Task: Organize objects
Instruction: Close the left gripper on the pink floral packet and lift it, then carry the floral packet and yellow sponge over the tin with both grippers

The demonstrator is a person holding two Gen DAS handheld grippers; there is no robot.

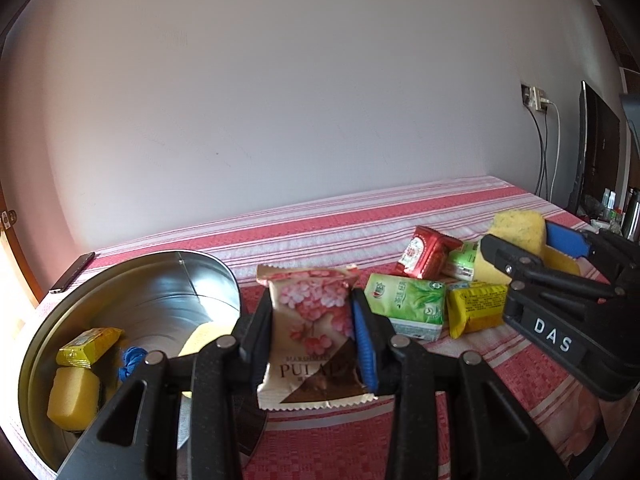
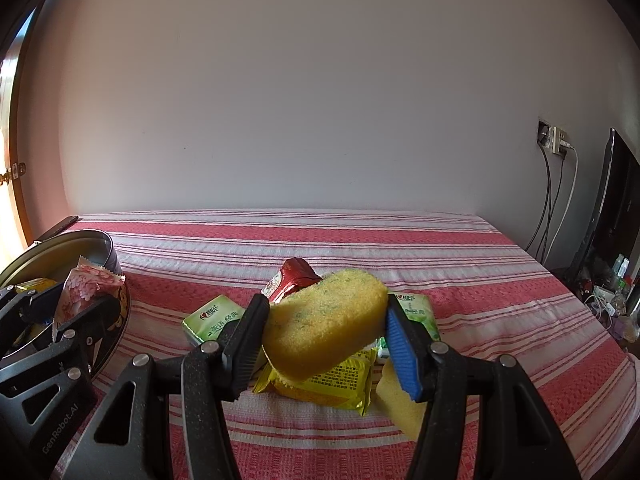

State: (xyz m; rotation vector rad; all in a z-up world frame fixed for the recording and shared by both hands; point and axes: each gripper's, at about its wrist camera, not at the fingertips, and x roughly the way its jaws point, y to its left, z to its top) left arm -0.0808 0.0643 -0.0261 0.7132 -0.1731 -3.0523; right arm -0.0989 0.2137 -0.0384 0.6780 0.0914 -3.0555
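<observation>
Striped red-white cloth [image 2: 320,240] underneath; wall socket [image 2: 554,140] with cables; dark monitor [image 2: 616,208] right.

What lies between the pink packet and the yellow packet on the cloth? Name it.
A green packet, lying on the cloth between the pink packet and the yellow packet; the left wrist view shows it.

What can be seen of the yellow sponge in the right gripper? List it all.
The yellow sponge is a thick rounded-oblong block of porous foam, faintly flecked green on its face. The right gripper is shut on it, one black pad and one blue pad pressing its ends. It hangs tilted, right end higher, above the yellow foil packet and the striped cloth, touching only the pads.
</observation>
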